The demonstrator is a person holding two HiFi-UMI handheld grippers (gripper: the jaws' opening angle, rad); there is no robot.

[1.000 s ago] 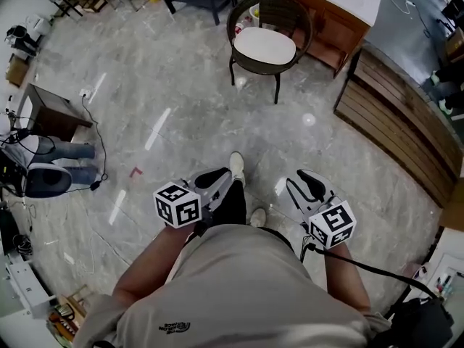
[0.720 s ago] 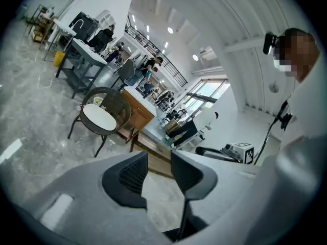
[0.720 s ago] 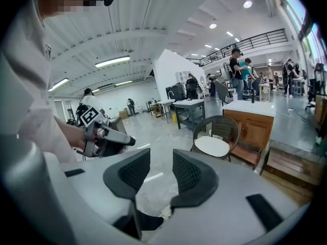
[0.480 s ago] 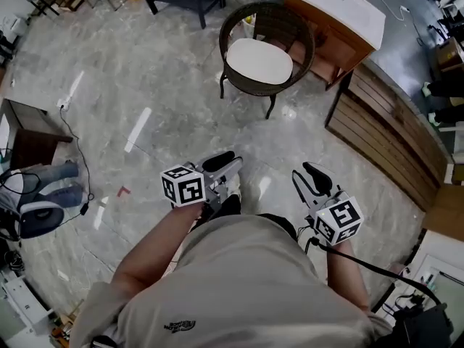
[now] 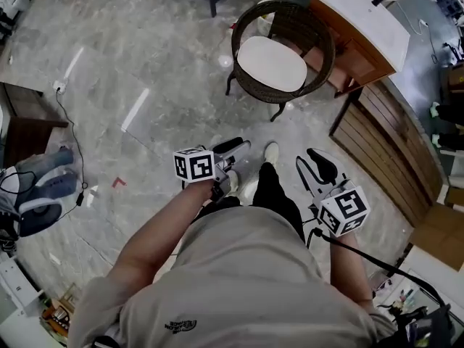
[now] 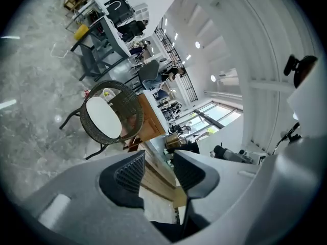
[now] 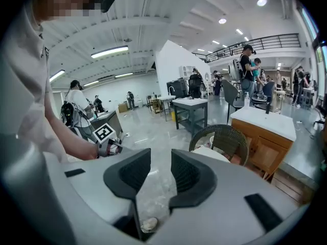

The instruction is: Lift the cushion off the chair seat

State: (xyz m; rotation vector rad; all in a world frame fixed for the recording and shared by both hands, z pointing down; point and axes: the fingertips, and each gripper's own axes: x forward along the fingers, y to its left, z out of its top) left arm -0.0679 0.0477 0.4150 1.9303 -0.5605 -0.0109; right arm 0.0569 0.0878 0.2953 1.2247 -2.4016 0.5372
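The left claw is held out in front of the person's waist, pointing forward; its jaws have just been opening and stand apart with nothing between them. The right claw is alongside, its jaws parted and empty too.

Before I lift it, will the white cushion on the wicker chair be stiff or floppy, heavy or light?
The cushion looks thin and flat, so probably light, and it may droop if held by one edge. It seems to lie loose on the chair, with no ties visible, so it likely lifts free.
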